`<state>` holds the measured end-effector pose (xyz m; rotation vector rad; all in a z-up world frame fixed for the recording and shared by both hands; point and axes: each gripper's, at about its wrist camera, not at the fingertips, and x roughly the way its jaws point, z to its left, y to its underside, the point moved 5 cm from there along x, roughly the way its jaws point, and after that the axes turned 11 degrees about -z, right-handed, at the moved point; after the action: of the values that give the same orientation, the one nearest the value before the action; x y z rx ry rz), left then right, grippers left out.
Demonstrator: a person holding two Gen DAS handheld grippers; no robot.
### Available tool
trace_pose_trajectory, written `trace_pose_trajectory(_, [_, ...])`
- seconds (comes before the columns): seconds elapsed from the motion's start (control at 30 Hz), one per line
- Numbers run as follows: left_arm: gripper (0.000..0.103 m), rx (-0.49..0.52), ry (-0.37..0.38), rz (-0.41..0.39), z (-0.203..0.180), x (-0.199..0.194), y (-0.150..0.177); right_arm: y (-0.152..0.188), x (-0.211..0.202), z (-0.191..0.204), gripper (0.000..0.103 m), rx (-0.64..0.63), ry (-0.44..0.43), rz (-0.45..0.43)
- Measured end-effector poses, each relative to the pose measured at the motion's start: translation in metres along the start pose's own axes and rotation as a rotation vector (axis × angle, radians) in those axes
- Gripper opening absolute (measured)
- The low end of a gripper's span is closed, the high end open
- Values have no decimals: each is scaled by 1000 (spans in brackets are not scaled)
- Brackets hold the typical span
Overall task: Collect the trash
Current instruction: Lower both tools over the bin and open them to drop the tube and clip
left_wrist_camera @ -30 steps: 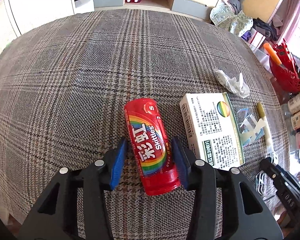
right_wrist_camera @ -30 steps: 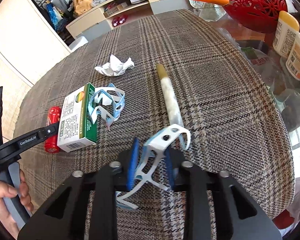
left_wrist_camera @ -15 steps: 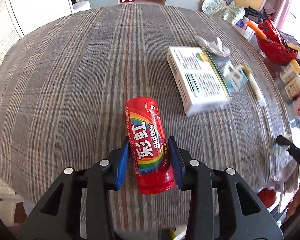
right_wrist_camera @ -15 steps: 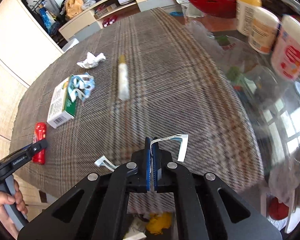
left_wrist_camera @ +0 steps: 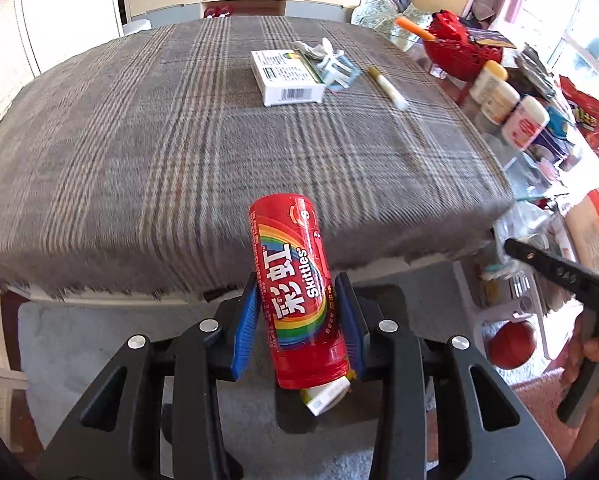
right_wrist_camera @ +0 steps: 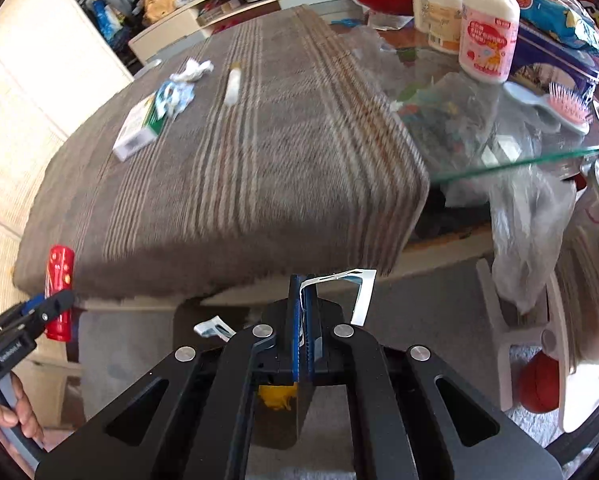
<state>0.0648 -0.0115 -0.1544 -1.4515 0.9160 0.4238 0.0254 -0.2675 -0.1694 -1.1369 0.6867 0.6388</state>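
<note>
My left gripper [left_wrist_camera: 299, 312] is shut on a red Skittles tube [left_wrist_camera: 297, 288], held in the air just past the near edge of the plaid-covered table [left_wrist_camera: 179, 140]. In the right wrist view that same tube [right_wrist_camera: 59, 292] shows at the far left. My right gripper [right_wrist_camera: 303, 296] is shut on a white and blue plastic cut-out strip [right_wrist_camera: 359, 292], which sticks out to the right of the pads, also off the table edge. On the cloth lie a white carton box [left_wrist_camera: 285, 78], another blue-white plastic piece [left_wrist_camera: 337, 70], a crumpled tissue [left_wrist_camera: 311, 48] and a white stick [left_wrist_camera: 389, 88].
Below both grippers is a dark bin opening with a yellow scrap [right_wrist_camera: 277, 396] in it. Right of the cloth, a glass tabletop [right_wrist_camera: 499, 152] carries white bottles [right_wrist_camera: 485, 34], a red basket [left_wrist_camera: 459, 52] and a pink hairbrush [right_wrist_camera: 567, 106]. A red ball [left_wrist_camera: 509, 344] lies on the floor.
Both grippers drew back from the table's middle to beyond its near edge, carrying the tube and the strip. The right jaws closed flat on the strip.
</note>
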Motion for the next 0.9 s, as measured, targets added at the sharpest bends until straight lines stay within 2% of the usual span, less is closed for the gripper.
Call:
trace_pose_trajectory(0.2, [36,-9,19,19,-11,-6,49,51,7,18,4,-38,-46,64])
trace_pose_trajectory(0.33, [36,-31,40,56,-12,7,81,79,16,26,4,-47,-70,86])
trace_pose_trajectory(0.5, [36,-54,60,111,-15,31,117,99,33,36,4,-57,-97,94])
trace_pose_trajectory(0.67, [36,-51,57,165,-17,54,138,105,50,45,4,-79,-116,105])
trace_pose_trajectory(0.9, [36,-47,71,192,-23,70,141,111,63,53,4,-69,-138,144])
